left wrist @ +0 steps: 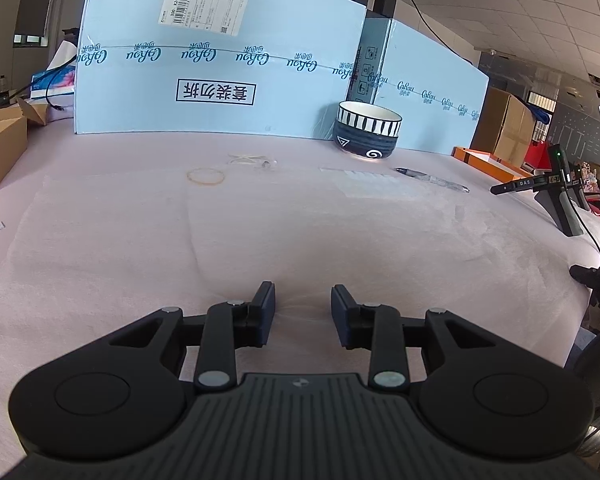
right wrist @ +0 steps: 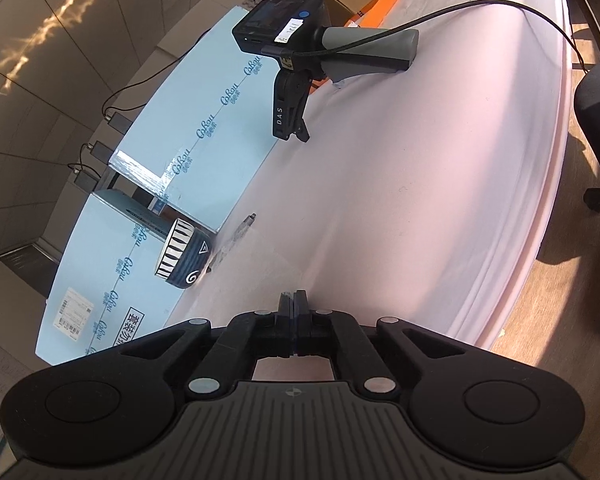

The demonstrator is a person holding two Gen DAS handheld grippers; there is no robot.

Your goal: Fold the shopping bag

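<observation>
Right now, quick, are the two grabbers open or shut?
Left gripper: open, pads apart over the pale sheet.
Right gripper: shut; cannot tell whether anything is pinched.

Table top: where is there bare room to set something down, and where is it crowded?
Free: the wide pink cloth between the left hand-held gripper and the rubber band, and the stretch by the near edge in the right wrist view. Crowded: the back strip along the blue boxes, with the bowl, pen and a clear packet.

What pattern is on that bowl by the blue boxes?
The bowl: black-and-white stripes above dark blue with white symbols, clearest in the left wrist view.
</observation>
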